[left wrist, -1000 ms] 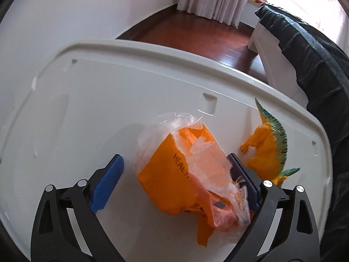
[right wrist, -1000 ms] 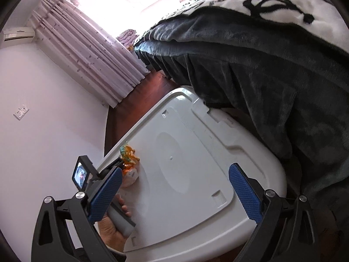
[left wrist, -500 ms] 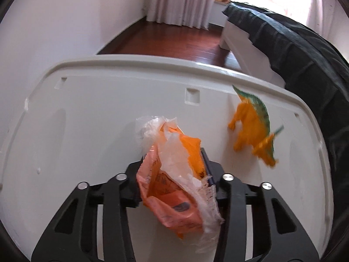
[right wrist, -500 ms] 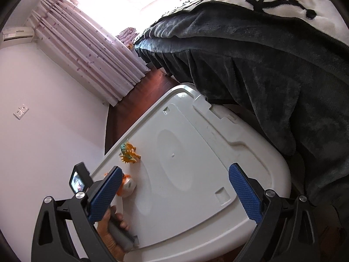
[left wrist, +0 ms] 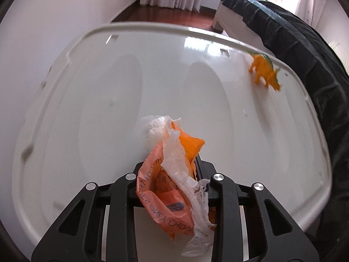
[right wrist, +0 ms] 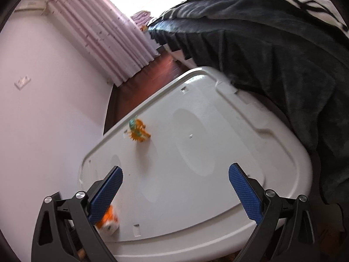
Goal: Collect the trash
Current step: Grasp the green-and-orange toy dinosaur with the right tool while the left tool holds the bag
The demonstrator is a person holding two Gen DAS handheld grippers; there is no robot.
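The left gripper (left wrist: 172, 174) was pinched on the crumpled orange-and-clear plastic wrapper (left wrist: 174, 174), held above the white plastic lid (left wrist: 109, 109) near its front edge, evidently for disposal. The right gripper (right wrist: 174, 192) hung spread, empty. An orange toy dinosaur (left wrist: 265, 69) stood at the far right corner.

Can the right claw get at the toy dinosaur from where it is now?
Probably yes: the right claw is open, and only bare white lid lies between it and the toy dinosaur.
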